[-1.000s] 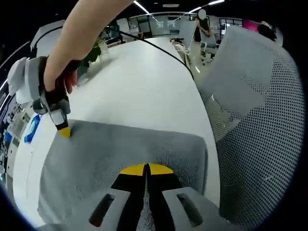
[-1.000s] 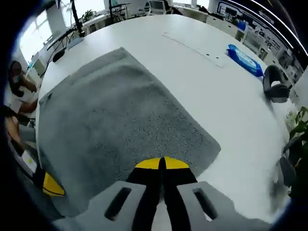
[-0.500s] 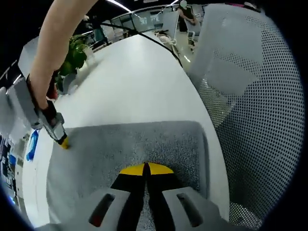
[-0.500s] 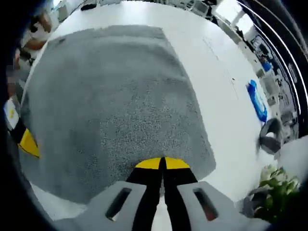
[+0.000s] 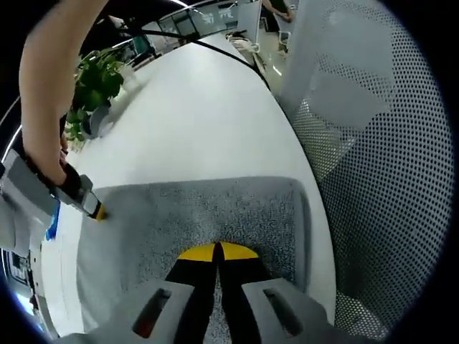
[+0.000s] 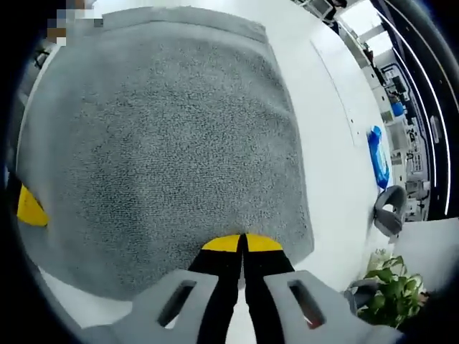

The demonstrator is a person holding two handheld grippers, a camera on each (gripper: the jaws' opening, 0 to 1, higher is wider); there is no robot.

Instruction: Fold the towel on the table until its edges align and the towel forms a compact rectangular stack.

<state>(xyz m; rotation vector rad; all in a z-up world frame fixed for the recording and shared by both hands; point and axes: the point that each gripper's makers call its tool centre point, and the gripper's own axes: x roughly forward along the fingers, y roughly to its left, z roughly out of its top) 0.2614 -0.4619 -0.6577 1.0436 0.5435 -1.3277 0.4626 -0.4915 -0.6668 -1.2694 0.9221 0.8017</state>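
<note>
The grey towel [image 5: 215, 211] lies spread on the white table [image 5: 208, 122]. My left gripper [image 5: 217, 251] is shut, its yellow tips pinching the towel's near edge. The towel [image 6: 158, 122] looks wide and flat in the right gripper view, seen almost from above. My right gripper [image 6: 242, 244] is shut on the towel's edge near a corner. In the left gripper view the right gripper [image 5: 92, 208] sits at the towel's left corner, held by a hand. The left gripper's yellow tip [image 6: 30, 208] pokes in at the left of the right gripper view.
A mesh office chair [image 5: 380, 165] stands close against the table's right edge. A potted plant [image 5: 93, 86] is at the far left of the table. A blue packet [image 6: 378, 158], a black object [image 6: 389, 217] and the plant [image 6: 391, 294] lie beyond the towel.
Both cameras have tilted to look more steeply down, so the towel fills more of the right gripper view. The right gripper sits lower and closer to the table. Both stay shut on the towel.
</note>
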